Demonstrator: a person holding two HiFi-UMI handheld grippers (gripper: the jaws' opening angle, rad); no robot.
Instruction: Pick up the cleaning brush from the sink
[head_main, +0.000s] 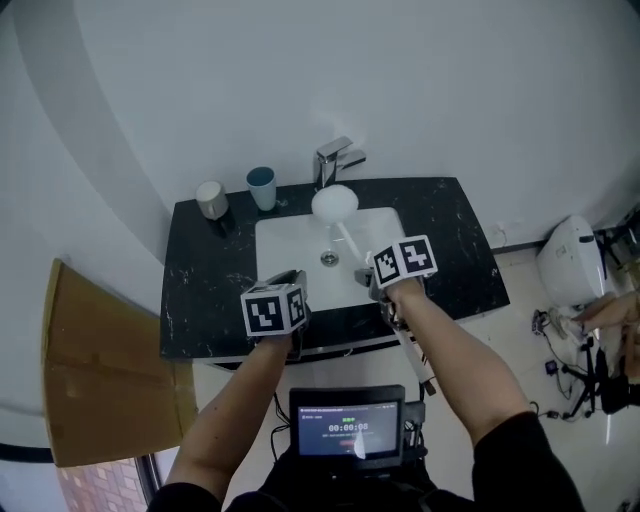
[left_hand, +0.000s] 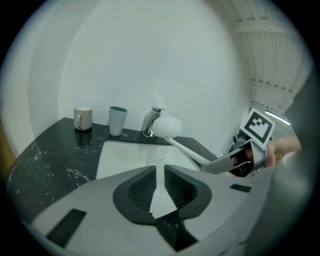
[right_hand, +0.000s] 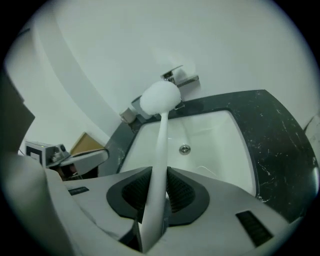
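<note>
The cleaning brush has a round white head (head_main: 335, 203) and a long white handle (right_hand: 160, 150). It slants up over the white sink (head_main: 275, 238), its head in front of the faucet (head_main: 336, 160). My right gripper (head_main: 372, 284) is shut on the handle, which runs between its dark pads (right_hand: 181, 192). From the left gripper view the brush head (left_hand: 167, 126) and the right gripper (left_hand: 235, 161) show over the basin. My left gripper (head_main: 288, 280) hovers at the sink's front left edge. Its jaws (left_hand: 159, 172) stand slightly apart with nothing between them.
A beige cup (head_main: 211, 199) and a teal cup (head_main: 262, 187) stand on the black marble counter (head_main: 195, 290) left of the faucet. Cardboard (head_main: 100, 370) leans at the left. A white appliance (head_main: 570, 262) and cables lie on the floor at the right. A screen (head_main: 347, 425) sits below my arms.
</note>
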